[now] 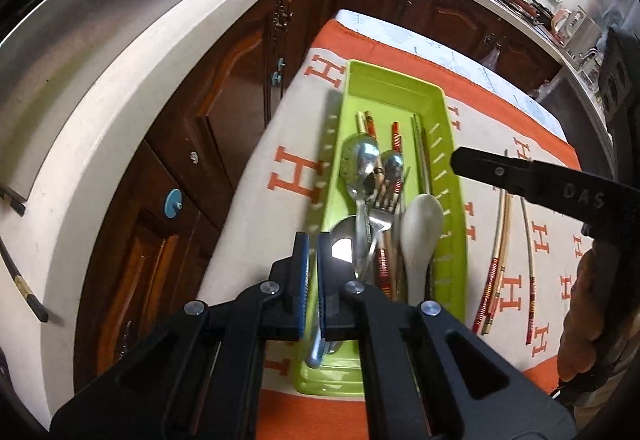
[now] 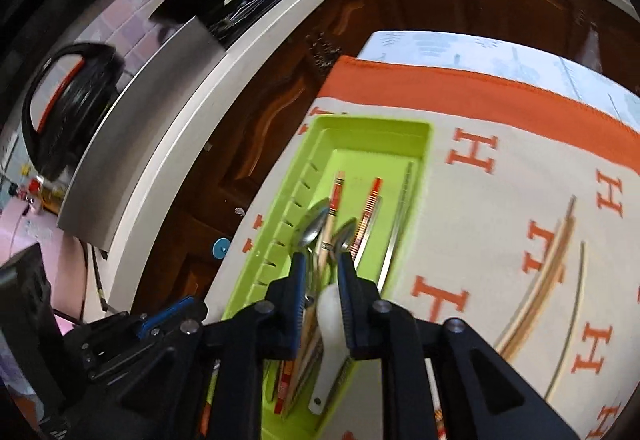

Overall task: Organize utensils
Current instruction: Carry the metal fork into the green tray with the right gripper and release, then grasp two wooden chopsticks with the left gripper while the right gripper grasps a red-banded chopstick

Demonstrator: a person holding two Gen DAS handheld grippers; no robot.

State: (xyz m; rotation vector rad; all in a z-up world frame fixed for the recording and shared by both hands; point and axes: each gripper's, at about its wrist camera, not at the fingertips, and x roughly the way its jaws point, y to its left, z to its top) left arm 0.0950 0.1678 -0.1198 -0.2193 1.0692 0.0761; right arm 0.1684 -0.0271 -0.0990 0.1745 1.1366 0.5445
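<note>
The lime-green plastic slotted tray [image 1: 436,96] on the table already holds spoons, forks and chopsticks. Both the left gripper [image 1: 312,264] and right gripper [image 2: 322,272] hover above it, narrowly parted, holding nothing. Red-banded loose chopsticks [image 1: 498,260] on the orange-lettered cloth [image 1: 280,144] likely come next.

Left hand-held gripper [image 1: 312,280] nearly closed — right hand-held gripper [image 2: 322,280] seemingly parted.

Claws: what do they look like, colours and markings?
Both are matte black plastic with silver round rivets at the joints and blue ribbed pads inside the fingers: left claw, right claw. The right claw's finger, seen from the left wrist view, carries pale "DAS" lettering. No cables or sleeves are clearly visible.
</note>
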